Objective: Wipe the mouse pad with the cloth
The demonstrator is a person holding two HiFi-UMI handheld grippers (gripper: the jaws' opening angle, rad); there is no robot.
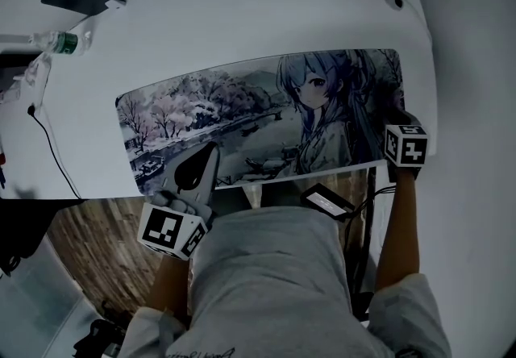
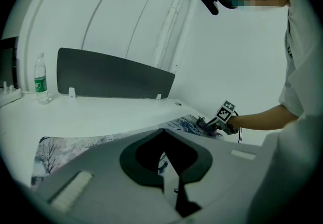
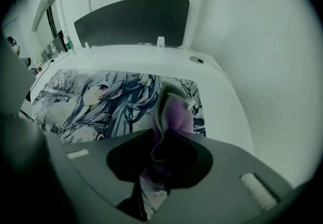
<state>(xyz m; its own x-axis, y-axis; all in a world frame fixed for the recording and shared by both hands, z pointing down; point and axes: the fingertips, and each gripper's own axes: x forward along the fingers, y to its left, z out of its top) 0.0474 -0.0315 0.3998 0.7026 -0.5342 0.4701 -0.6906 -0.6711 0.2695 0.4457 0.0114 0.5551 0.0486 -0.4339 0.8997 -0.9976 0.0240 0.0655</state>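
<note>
Pinching the purple cloth in my right gripper on the mouse pad's right end, I held my left gripper pressed together, empty, near its front edge, most of the wiping seemingly left.

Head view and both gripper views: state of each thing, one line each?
Long printed anime mouse pad: flat on the white desk.
Purple cloth: bunched, clamped, on the pad's right end.
Right gripper: shut on the cloth.
Left gripper: shut, empty, at the pad's near edge.
Clear plastic water bottle: upright, at the desk's far left.
</note>
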